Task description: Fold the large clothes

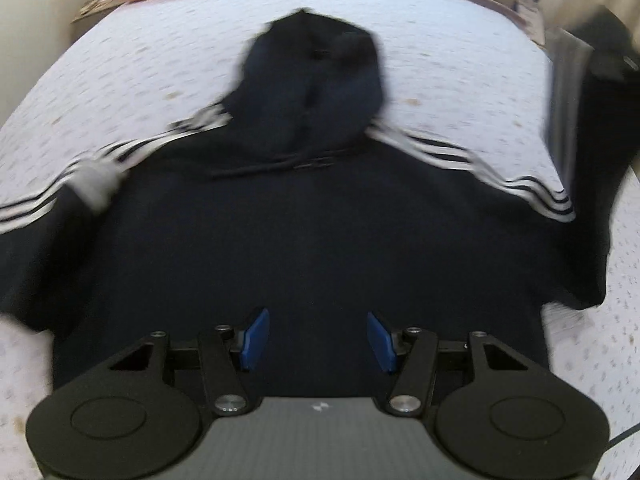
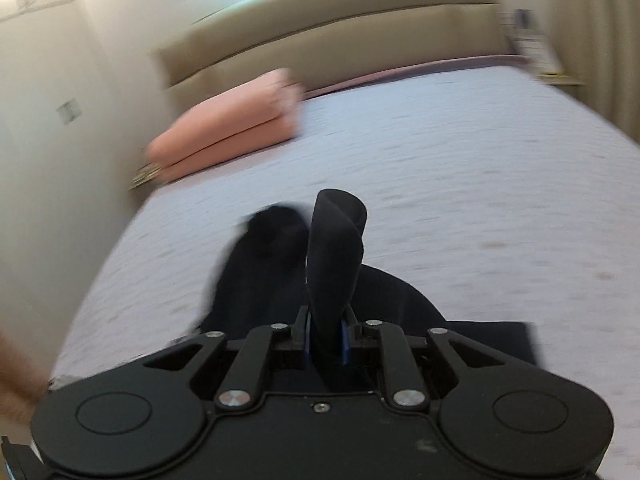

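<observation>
A dark navy hoodie (image 1: 304,232) with white shoulder stripes lies flat on the bed, hood pointing away. My left gripper (image 1: 318,340) is open and empty above the hoodie's lower body, blue pads spread wide. In the right wrist view my right gripper (image 2: 326,338) is shut on a fold of the hoodie's dark fabric (image 2: 334,248), which stands up between the jaws. The right gripper with that sleeve shows blurred at the right edge of the left wrist view (image 1: 576,120).
The bed (image 1: 460,76) has a pale patterned cover. A folded pink blanket (image 2: 232,132) lies at the far left by the beige headboard (image 2: 340,36). A wall (image 2: 60,140) runs along the bed's left side. A nightstand with papers (image 2: 532,48) stands far right.
</observation>
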Demonstrator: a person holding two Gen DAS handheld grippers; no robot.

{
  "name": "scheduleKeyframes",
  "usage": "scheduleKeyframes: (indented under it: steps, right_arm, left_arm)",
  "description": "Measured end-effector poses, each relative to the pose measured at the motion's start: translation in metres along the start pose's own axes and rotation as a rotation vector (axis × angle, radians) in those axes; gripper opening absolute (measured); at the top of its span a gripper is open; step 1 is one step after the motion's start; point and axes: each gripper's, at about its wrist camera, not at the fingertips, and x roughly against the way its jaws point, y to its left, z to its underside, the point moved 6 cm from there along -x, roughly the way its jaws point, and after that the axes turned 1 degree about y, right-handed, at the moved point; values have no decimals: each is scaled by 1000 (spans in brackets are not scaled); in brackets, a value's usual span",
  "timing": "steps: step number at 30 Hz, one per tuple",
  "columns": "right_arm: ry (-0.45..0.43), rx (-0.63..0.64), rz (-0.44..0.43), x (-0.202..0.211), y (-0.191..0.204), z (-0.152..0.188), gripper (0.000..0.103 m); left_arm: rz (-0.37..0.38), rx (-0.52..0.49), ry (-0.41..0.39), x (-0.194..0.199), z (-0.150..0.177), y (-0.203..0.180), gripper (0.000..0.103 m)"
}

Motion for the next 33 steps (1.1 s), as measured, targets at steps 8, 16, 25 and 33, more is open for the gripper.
scheduleKeyframes:
  steps: [8, 16, 25, 33]
  right_arm:
    - [135, 81, -157, -106, 184, 53, 47]
    - [324, 69, -90, -117, 177, 98, 70]
    - [115, 31, 371, -45, 16, 79, 26]
    - [187, -8, 487, -87, -15, 122, 26]
  left_arm:
    - [-57, 15, 10, 14, 15, 124, 57]
    - [-95, -53, 29, -8, 12, 191, 57]
    - [-1, -153, -87, -25, -54, 151, 65]
    - [-135, 14, -157, -6, -46, 147, 60]
